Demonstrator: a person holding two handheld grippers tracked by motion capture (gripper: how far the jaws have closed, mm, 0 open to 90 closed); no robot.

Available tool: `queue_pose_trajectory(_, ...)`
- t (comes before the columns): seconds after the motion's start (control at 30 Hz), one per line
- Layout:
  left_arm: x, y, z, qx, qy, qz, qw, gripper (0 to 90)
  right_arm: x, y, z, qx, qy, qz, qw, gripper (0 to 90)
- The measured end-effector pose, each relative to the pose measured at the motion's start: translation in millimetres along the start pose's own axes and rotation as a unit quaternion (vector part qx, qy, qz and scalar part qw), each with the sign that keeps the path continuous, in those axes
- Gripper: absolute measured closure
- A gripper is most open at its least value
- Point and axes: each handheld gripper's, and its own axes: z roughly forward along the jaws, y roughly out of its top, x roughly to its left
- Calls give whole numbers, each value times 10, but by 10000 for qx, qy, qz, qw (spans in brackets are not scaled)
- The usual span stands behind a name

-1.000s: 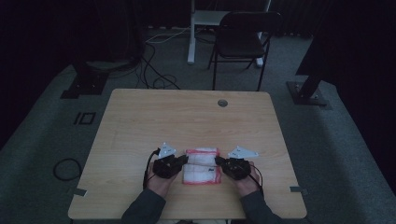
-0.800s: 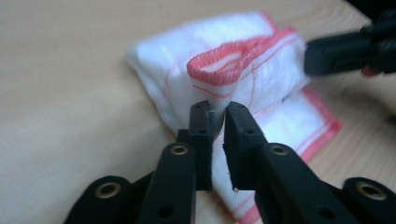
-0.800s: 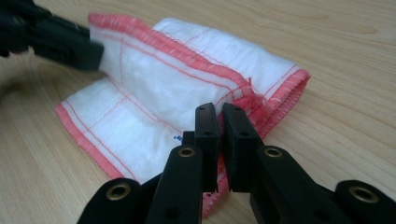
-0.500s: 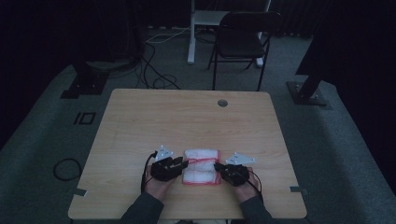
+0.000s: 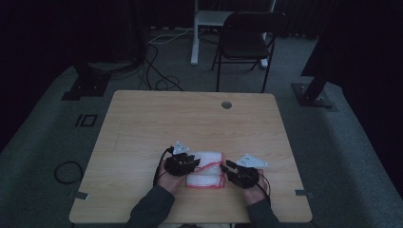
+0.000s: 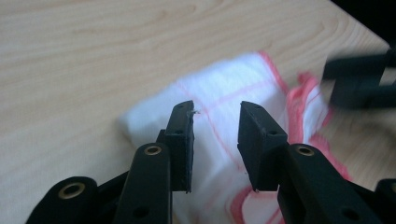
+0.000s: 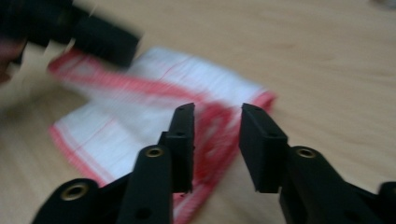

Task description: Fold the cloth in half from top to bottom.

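Observation:
A folded white cloth with red edging (image 5: 205, 170) lies near the table's front edge between my two grippers. My left gripper (image 5: 194, 164) is at its left side. In the left gripper view the left gripper (image 6: 216, 109) stands open just above the white cloth (image 6: 219, 84), pads off it; its jaws have just been opening, then closing a little. My right gripper (image 5: 227, 167) is at the cloth's right side. In the right gripper view the right gripper (image 7: 217, 112) hangs open over the cloth's (image 7: 140, 116) red hem; its jaws have just been opening, nothing pinched.
The wooden table (image 5: 190, 118) has a round cable hole (image 5: 226, 104) at the back. A black folding chair (image 5: 247, 40) and a white stand (image 5: 195, 33) are behind it. Cables (image 5: 157, 61) and stand bases (image 5: 85, 85) lie on the grey floor.
My left hand has shifted slightly right toward the cloth. The right hand has stayed about where it was, and the cloth lies in the same spot.

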Motion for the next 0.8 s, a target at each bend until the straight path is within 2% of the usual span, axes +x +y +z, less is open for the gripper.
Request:
queue_pose_trajectory(0.1, -22, -124, -63, -52, -13, 7, 10000, 665, -103, 5, -98, -176, -137, 193, 9996, 614)
queue_pose_trajectory(0.23, -17, -251, -147, -119, 15, -1, 9999, 661, -217, -23, -166, -216, -321, 327, 9987, 604)
queue_pose_trajectory(0.37, 26, -348, -211, -82, 121, 1, 9999, 646, -294, -43, -188, -220, -434, 421, 9979, 595)
queue_pose_trajectory(0.63, 112, -483, -315, -172, 218, -113, 9996, 632, -327, -81, -156, -154, -509, 438, 9976, 590)
queue_pose_trajectory(0.8, 221, -564, -387, -217, 390, -184, 9988, 627, -341, -110, -130, -90, -499, 440, 9977, 589)
